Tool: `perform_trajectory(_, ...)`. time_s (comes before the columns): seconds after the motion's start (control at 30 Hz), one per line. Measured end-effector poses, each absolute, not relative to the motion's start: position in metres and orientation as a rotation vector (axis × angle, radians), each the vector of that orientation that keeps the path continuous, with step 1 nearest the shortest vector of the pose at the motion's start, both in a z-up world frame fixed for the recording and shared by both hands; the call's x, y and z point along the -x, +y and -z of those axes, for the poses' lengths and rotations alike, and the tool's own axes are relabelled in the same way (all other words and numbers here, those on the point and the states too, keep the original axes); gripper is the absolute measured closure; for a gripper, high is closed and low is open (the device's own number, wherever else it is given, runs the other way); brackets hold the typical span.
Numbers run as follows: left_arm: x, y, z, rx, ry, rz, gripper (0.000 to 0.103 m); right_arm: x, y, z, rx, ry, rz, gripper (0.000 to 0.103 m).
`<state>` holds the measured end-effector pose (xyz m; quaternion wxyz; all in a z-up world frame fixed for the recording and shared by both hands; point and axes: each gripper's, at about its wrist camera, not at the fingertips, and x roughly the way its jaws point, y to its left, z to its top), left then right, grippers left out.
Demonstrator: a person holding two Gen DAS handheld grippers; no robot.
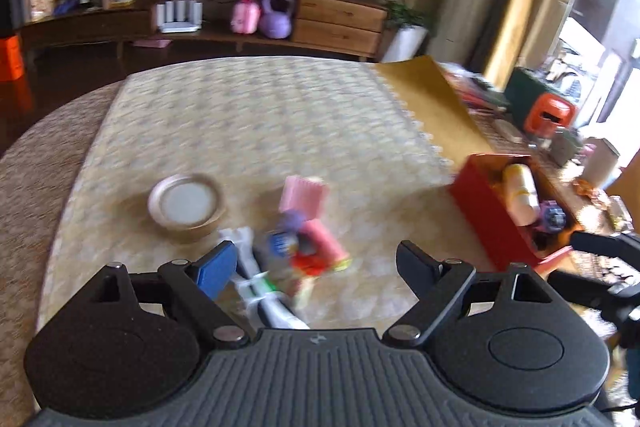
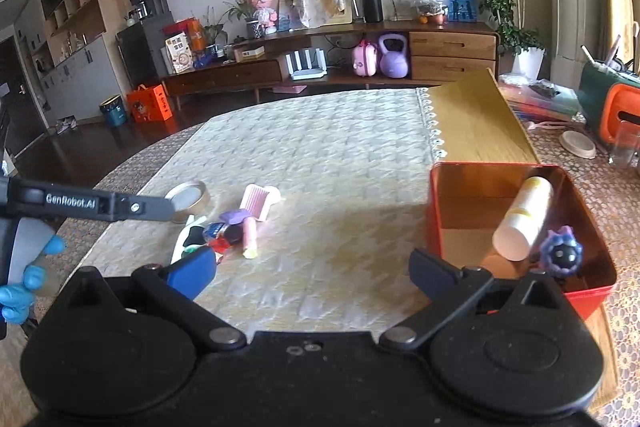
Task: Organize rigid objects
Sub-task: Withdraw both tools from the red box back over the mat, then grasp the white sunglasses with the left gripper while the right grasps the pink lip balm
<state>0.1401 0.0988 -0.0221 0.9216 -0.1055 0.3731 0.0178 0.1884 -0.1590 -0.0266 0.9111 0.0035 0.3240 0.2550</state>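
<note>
- Left gripper, in the left wrist view, is spread wide with nothing between its fingers, poised low over a heap of small items: a pink comb, a white tube, a pink cylinder and some blurred coloured bits I cannot name. Its aim suggests the heap is the next pick.
- At the right of the same view stands the red tin box, already holding a white bottle and a purple toy, so it looks like the collecting place. A round lid lies left of the heap.
- Right gripper, in the right wrist view, is also released and empty, hanging just beside the red tin box, likely clear of a drop-off. The bottle leans on an inner wall, the toy beside it.
- The same view shows a cream patterned tablecloth over a round table, a gold board behind the box, a wooden sideboard and curtains beyond.
</note>
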Motion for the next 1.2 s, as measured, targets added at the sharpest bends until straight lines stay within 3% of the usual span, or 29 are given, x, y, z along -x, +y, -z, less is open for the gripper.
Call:
perform_trajectory(0.87, -0.129, 0.096, 0.093, 0.09, 0.79, -0.126, 0.016, -0.238, -0.081, 0.069, 0.106, 0.765, -0.569, 0.001)
perform_trajectory(1.13, -0.136, 0.082, 0.109, 0.017, 0.774, -0.108, 0.016, -0.258, -0.059, 0.086, 0.162, 0.801, -0.601, 0.015)
perform_trajectory(1.2, -0.139, 0.08, 0.11, 0.01, 0.768, -0.104, 0.016, -0.264, -0.053, 0.089, 0.17, 0.815, -0.61, 0.025)
